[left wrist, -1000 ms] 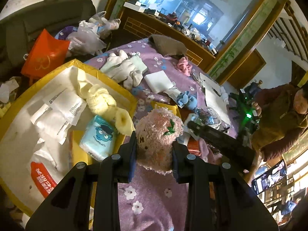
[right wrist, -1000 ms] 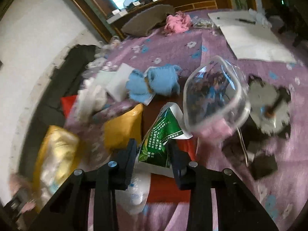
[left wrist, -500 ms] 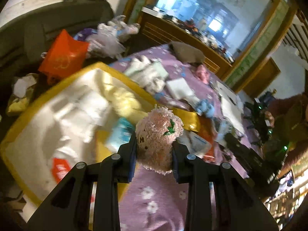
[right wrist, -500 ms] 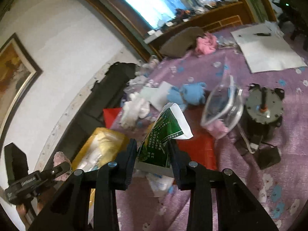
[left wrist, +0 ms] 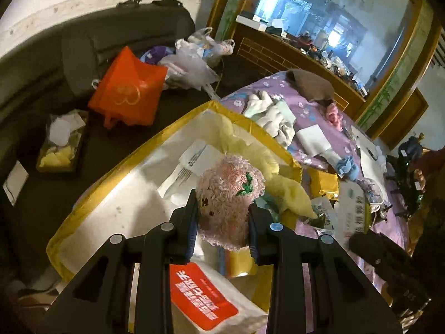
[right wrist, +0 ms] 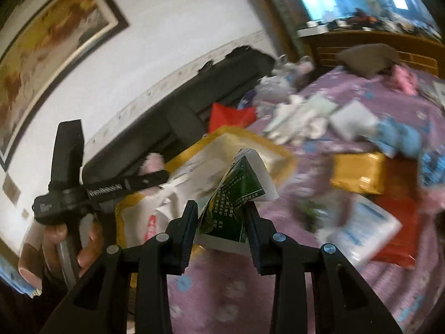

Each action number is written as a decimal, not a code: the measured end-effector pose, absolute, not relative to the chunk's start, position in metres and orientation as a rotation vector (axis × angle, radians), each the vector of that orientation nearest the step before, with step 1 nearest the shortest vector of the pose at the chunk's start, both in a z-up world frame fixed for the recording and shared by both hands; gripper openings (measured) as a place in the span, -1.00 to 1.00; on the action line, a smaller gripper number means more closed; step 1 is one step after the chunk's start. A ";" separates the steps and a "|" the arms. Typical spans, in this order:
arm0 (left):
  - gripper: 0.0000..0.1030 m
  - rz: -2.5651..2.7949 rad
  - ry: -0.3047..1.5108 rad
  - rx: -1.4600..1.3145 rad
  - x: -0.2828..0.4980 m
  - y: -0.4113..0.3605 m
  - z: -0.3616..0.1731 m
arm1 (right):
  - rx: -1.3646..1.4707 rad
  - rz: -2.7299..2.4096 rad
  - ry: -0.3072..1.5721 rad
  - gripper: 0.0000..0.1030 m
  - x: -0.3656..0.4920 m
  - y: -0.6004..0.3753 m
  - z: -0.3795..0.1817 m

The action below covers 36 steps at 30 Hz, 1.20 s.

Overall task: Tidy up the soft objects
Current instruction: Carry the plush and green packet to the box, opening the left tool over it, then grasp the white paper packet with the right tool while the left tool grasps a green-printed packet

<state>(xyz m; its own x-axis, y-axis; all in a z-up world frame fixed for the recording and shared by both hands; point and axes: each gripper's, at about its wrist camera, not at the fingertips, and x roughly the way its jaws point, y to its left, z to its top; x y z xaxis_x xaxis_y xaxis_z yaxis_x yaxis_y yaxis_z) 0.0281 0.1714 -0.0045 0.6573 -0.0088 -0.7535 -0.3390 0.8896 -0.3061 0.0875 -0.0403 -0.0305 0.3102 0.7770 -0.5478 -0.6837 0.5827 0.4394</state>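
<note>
My left gripper [left wrist: 222,217] is shut on a fuzzy pink plush toy [left wrist: 229,194] and hangs over the open yellow bag [left wrist: 133,156], which holds white packets, a yellow cloth and a red-labelled tissue pack [left wrist: 203,292]. My right gripper [right wrist: 222,220] is shut on a green and white pouch [right wrist: 235,192] above the purple flowered tablecloth [right wrist: 222,292], close to the yellow bag [right wrist: 281,153]. In the right wrist view a hand holds the left gripper [right wrist: 155,176] at the left, the pink toy showing at its tip.
On the tablecloth lie white cloths [left wrist: 274,114], a blue plush [left wrist: 345,165], a pink cloth [left wrist: 333,111], a grey cushion [left wrist: 311,83], a yellow packet [right wrist: 358,175] and a white pack [right wrist: 361,231]. An orange bag [left wrist: 125,91] and plastic bags sit on the dark sofa.
The left gripper carried the pink toy leftward from the tablecloth to above the yellow bag. The right gripper rose and swung left with the green pouch, away from the clear container toward the bag.
</note>
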 end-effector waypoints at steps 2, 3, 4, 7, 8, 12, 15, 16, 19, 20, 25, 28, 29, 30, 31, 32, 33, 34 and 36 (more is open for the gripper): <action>-0.42 0.194 0.840 -0.465 0.027 0.177 -0.007 | 0.115 0.990 0.807 -0.35 0.093 -0.016 -0.028; -0.42 0.195 0.838 -0.472 0.026 0.180 -0.008 | 0.116 0.995 0.819 -0.35 0.097 -0.004 -0.029; -0.40 0.195 0.830 -0.485 0.024 0.185 -0.009 | 0.128 1.001 0.840 -0.35 0.103 0.007 -0.032; -0.39 0.192 0.820 -0.533 0.019 0.199 -0.012 | 0.172 1.005 0.896 -0.34 0.118 0.031 -0.044; -0.35 0.190 0.815 -0.551 0.018 0.203 -0.012 | 0.181 1.000 0.914 -0.30 0.123 0.038 -0.049; -0.06 0.126 0.798 -0.645 0.014 0.213 -0.015 | 0.197 0.974 0.967 -0.26 0.132 0.050 -0.063; 0.12 0.122 0.768 -0.649 0.011 0.212 -0.009 | 0.237 0.968 1.000 -0.01 0.134 0.045 -0.069; 0.17 0.118 0.758 -0.652 0.009 0.211 -0.006 | 0.251 0.957 0.994 0.00 0.134 0.040 -0.067; 0.26 0.121 0.740 -0.657 0.005 0.209 0.001 | 0.300 0.955 0.979 0.08 0.129 0.017 -0.058; 0.26 0.129 0.730 -0.643 0.002 0.207 0.004 | 0.320 0.969 0.965 0.09 0.126 0.003 -0.054; 0.26 0.145 0.709 -0.539 -0.010 0.183 0.017 | 0.331 0.935 0.919 0.09 0.118 -0.052 -0.045; 0.26 0.093 0.704 -0.498 -0.013 0.161 0.023 | 0.321 0.838 0.873 0.09 0.116 -0.094 -0.045; 0.26 0.057 0.704 -0.472 -0.012 0.146 0.026 | 0.314 0.787 0.857 0.09 0.118 -0.107 -0.046; 0.26 0.033 0.711 -0.455 -0.010 0.136 0.027 | 0.315 0.755 0.853 0.09 0.125 -0.113 -0.048; 0.26 0.005 0.721 -0.439 -0.006 0.125 0.027 | 0.325 0.711 0.854 0.09 0.129 -0.127 -0.053; 0.26 -0.031 0.741 -0.422 0.000 0.113 0.026 | 0.325 0.689 0.858 0.09 0.131 -0.134 -0.056; 0.26 -0.058 0.765 -0.412 0.007 0.102 0.024 | 0.327 0.662 0.860 0.09 0.134 -0.143 -0.060; 0.26 -0.079 0.785 -0.407 0.013 0.093 0.022 | 0.340 0.646 0.865 0.09 0.136 -0.151 -0.065; 0.26 -0.137 0.824 -0.400 0.026 0.073 0.017 | 0.378 0.645 0.890 0.09 0.140 -0.159 -0.074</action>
<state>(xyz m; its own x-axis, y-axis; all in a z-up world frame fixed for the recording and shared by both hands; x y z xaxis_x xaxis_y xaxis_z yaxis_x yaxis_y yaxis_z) 0.0259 0.0726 0.0175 0.6752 -0.2719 -0.6857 -0.0349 0.9168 -0.3979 0.1402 -0.1591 -0.0743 0.4612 0.6594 -0.5937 -0.3595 0.7506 0.5544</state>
